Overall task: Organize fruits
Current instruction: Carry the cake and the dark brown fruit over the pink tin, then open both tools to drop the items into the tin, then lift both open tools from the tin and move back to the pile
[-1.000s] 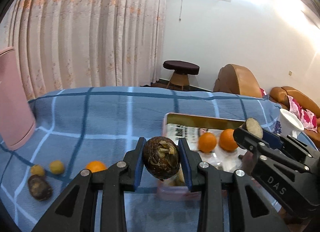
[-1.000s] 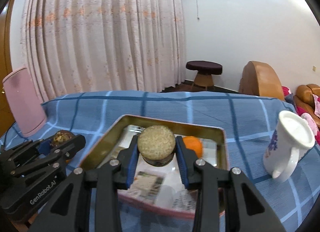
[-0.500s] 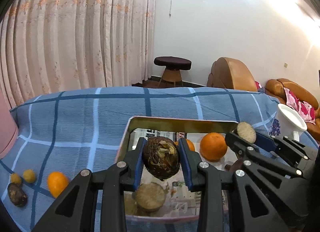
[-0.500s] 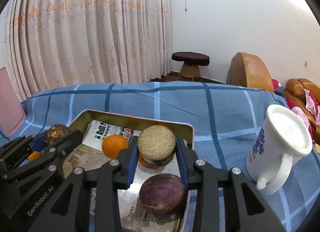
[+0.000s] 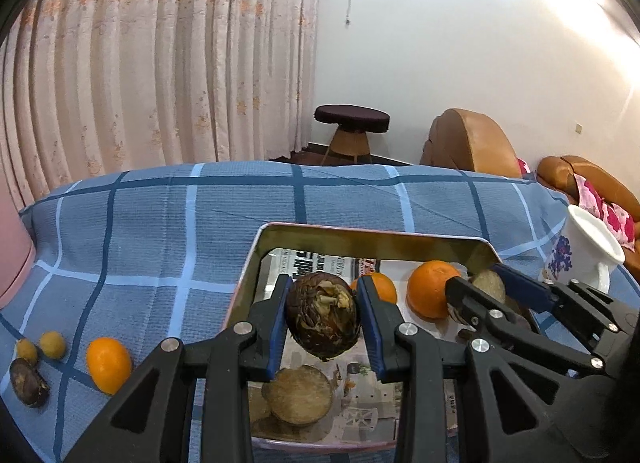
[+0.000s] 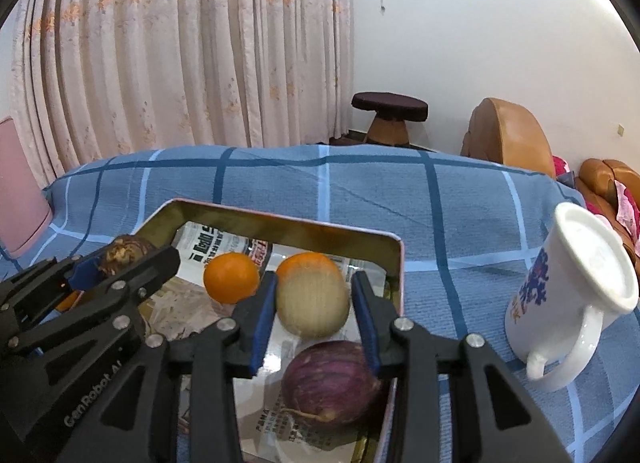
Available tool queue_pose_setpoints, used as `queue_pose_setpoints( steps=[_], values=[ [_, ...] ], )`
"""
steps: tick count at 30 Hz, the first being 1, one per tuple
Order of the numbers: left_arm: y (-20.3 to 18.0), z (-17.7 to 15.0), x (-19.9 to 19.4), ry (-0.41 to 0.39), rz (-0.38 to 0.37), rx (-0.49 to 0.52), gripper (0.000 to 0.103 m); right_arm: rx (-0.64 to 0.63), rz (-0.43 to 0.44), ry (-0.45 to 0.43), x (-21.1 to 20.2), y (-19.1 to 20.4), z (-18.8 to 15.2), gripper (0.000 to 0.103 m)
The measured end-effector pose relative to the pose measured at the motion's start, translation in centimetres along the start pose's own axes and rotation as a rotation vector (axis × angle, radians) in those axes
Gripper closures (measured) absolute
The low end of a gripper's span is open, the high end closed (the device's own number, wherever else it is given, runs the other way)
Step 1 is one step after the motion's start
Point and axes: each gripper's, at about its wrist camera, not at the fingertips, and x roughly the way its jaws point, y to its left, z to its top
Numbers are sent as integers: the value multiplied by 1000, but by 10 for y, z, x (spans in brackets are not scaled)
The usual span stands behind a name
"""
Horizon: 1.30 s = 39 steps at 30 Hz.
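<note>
My left gripper (image 5: 323,319) is shut on a dark brown rough fruit (image 5: 322,318) and holds it above the metal tray (image 5: 372,234). The tray is lined with newspaper and holds two oranges (image 5: 433,288), a cut pale half fruit (image 5: 298,395) and a purple round fruit (image 6: 330,381). My right gripper (image 6: 314,303) has widened its jaws around a blurred pale tan fruit (image 6: 313,303), which sits between the pads over the tray, in front of an orange (image 6: 231,277). The right gripper also shows in the left wrist view (image 5: 480,289).
On the blue checked cloth left of the tray lie an orange (image 5: 108,363), two small yellow fruits (image 5: 52,344) and a dark brown fruit (image 5: 28,381). A white mug (image 6: 576,295) stands right of the tray. A pink bin (image 6: 18,187) is at far left.
Both grippers have moved farther over the tray. The right gripper's jaws have opened wider and the pale fruit between them looks blurred, slipping down. The left still grips the brown fruit.
</note>
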Motion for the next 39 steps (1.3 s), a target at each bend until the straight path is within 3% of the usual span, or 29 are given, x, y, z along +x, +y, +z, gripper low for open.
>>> queue_pose_setpoints(
  steps=[3, 5, 9, 12, 15, 24, 29, 39],
  values=[
    [5, 0, 2, 12, 20, -24, 68, 8, -12, -22, -4, -2, 0, 39],
    [7, 0, 1, 6, 28, -29, 65, 16, -13, -40, -7, -3, 1, 35],
    [4, 0, -4, -20, 78, 3, 49, 40, -12, -73, -14, -8, 4, 31],
    [11, 1, -8, -33, 101, -29, 31, 76, -17, -99, -18, -15, 5, 20],
    [19, 4, -16, -50, 79, -71, 24, 136, 11, -134, -24, -24, 6, 8],
    [22, -3, -31, -92, 178, 27, 22, 128, -5, -239, -36, -16, 4, 6],
    [39, -10, -34, -83, 194, -3, 22, 113, -14, -247, -36, -10, 3, 6],
    [56, -18, -42, -68, 203, -30, 22, 214, 20, -250, -42, -18, -5, 6]
  ],
)
